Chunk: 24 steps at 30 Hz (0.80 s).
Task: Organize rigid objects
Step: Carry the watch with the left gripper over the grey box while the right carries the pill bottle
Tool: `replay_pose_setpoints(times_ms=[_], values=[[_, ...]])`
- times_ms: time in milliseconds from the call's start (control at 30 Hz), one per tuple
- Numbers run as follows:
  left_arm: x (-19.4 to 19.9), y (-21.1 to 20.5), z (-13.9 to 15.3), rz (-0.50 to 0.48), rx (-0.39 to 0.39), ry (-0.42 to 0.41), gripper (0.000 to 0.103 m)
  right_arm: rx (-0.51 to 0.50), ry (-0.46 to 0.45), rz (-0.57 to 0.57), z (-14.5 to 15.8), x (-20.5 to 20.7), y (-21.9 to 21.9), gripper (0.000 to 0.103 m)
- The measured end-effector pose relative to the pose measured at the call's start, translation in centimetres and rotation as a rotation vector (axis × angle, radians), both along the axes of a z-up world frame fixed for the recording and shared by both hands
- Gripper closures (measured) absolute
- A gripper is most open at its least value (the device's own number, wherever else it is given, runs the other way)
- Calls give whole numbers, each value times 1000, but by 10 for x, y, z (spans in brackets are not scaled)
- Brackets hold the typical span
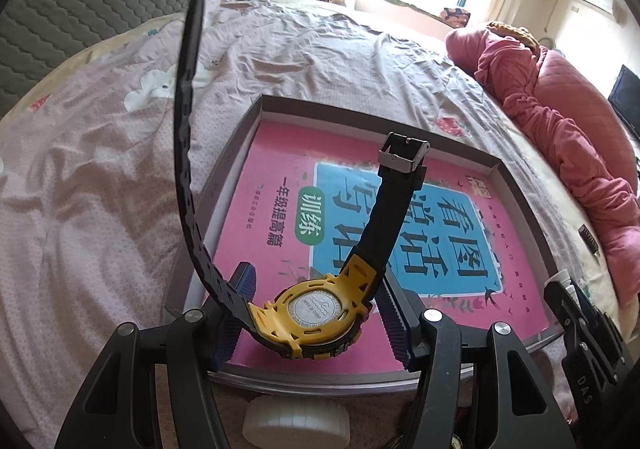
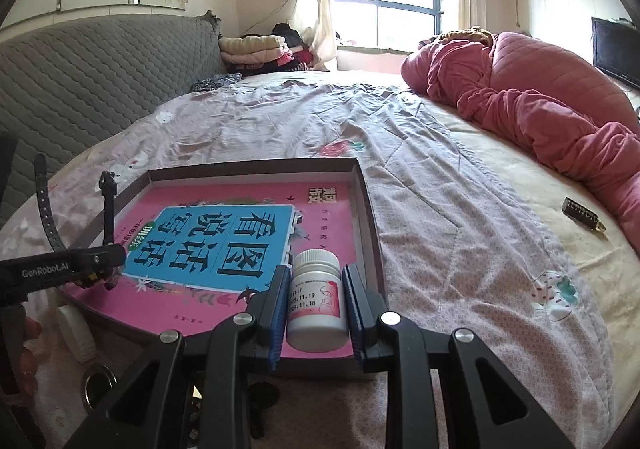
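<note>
A watch (image 1: 316,313) with a yellow case back and black straps sits between the blue pads of my left gripper (image 1: 320,305), which is shut on it. One strap arcs up to the left and the buckle strap (image 1: 400,185) stands up. It hangs over the near left part of a shallow box (image 1: 360,117) that holds a pink book (image 1: 280,185). My right gripper (image 2: 318,309) is shut on a white pill bottle (image 2: 316,305) over the near right corner of the box (image 2: 256,165). In the right wrist view the left gripper (image 2: 96,261) shows at the left.
The box lies on a bed with a wrinkled pink sheet (image 2: 420,209). A white lid-like object (image 2: 76,333) and a key ring (image 2: 98,381) lie near the box's front. A small dark tag (image 2: 582,217) lies to the right, by a red quilt (image 2: 540,109). A grey headboard (image 2: 80,89) runs behind.
</note>
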State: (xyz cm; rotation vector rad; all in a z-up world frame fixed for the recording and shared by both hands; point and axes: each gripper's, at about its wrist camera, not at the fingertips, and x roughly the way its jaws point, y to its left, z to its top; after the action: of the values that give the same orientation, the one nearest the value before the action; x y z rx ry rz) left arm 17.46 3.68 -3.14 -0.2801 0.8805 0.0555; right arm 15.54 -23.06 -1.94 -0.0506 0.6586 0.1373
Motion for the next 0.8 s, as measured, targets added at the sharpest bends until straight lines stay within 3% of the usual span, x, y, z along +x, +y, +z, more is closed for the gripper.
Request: replay_pose_setpoints(times_ms=[533, 800], values=[[5, -6, -4, -23, 42, 51, 40, -82, 78, -23, -16, 17, 8, 76], [8, -8, -5, -16, 60, 71, 40, -72, 83, -17, -16, 17, 8, 76]])
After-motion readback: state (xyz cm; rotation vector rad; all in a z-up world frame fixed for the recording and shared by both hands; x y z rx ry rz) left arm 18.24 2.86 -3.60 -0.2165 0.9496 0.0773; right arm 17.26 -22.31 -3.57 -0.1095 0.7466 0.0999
